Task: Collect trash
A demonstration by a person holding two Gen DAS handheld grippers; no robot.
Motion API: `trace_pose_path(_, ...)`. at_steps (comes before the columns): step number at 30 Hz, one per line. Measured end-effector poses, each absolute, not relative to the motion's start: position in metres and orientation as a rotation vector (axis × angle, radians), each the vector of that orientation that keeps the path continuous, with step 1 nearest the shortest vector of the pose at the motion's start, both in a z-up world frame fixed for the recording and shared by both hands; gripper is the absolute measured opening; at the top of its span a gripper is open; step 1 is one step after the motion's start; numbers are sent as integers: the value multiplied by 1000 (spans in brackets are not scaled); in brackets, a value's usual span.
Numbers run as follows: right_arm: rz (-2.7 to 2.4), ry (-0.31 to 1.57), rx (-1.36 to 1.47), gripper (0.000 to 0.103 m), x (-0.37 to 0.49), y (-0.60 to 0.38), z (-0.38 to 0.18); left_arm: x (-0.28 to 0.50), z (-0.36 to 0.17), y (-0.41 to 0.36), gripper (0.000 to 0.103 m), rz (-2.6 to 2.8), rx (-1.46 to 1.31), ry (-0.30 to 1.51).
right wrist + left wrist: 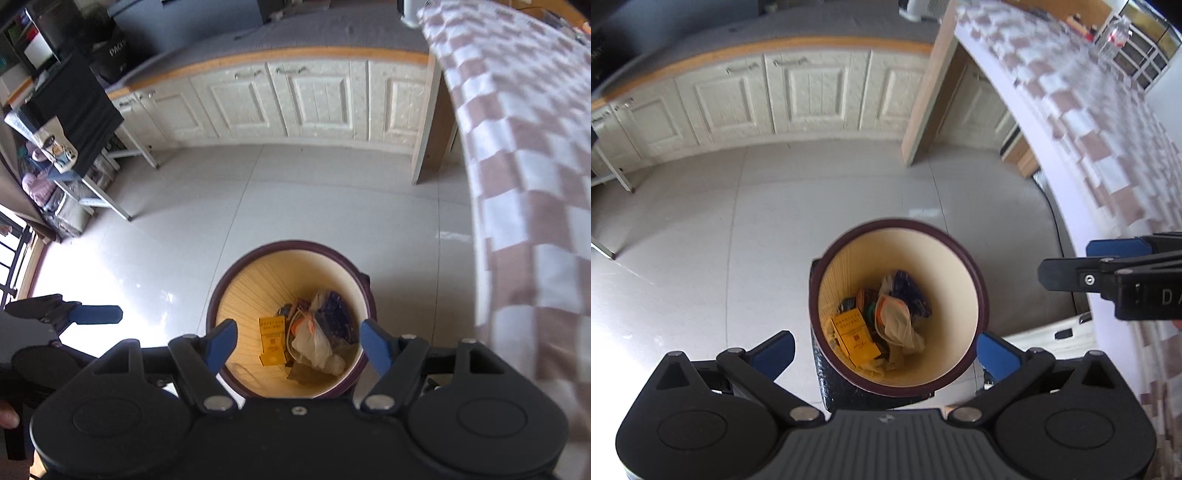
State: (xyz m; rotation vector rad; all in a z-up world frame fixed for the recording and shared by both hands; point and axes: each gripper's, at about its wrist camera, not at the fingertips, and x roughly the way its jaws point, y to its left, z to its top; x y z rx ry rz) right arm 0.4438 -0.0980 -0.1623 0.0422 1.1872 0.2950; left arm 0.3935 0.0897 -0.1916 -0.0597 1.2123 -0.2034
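My left gripper and right gripper both hang above the bin, pointing steeply down into it, jaws spread wide with nothing between the pads. The bin stands on the floor just beside the table with the checked cloth.

The trash lies at the bottom: a yellow box, a crumpled pale bag touching it, and a dark blue wrapper behind the bag. All of it looks light. I judge the box the stiffest piece; its flat card faces would take a pinch across the narrow sides, though it would crush if squeezed hard. The bag is soft and slack, so I'd grab a bunched fold near its middle, not a loose edge that could slide out. The wrapper looks glossy and probably slippery; a deep bite on a crease would serve best. Whether more trash waits on the table I cannot tell; a clear bottle stands at its far end, blurred.
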Motion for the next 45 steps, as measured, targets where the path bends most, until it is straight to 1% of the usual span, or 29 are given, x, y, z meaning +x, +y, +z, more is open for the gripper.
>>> trace_pose_path(8, 261, 1077, 52, 78, 413, -128, -104, 365, -133, 84, 103, -158, -101, 1076)
trace_pose_path(12, 230, 1019, 58, 83, 392, -149, -79, 345, -100, 74, 103, -131, -103, 1012)
trace_pose_path(17, 198, 952, 55, 85, 358, -175, -53, 315, -71, 62, 103, -94, -123, 952)
trace_pose_path(21, 177, 901, 58, 90, 326, -195, -36, 284, -53, 47, 103, -74, -118, 909)
trace_pose_path(24, 167, 872, 62, 91, 301, -209, -25, 256, -40, 33, 103, -62, -112, 877)
trace_pose_path(27, 175, 842, 46, 96, 272, -220, -16, 227, -28, 20, 103, -52, -111, 850)
trace_pose_path(31, 172, 806, 25, 97, 234, -231, -3, 190, -13, 7, 103, -40, -101, 811)
trace_pose_path(36, 161, 756, 20, 103, 191, -243, 13, 149, 1, -6, 103, -35, -104, 772)
trace_pose_path(45, 169, 725, 11, 103, 135, -251, 32, 92, 21, -14, 103, 14, -96, 718)
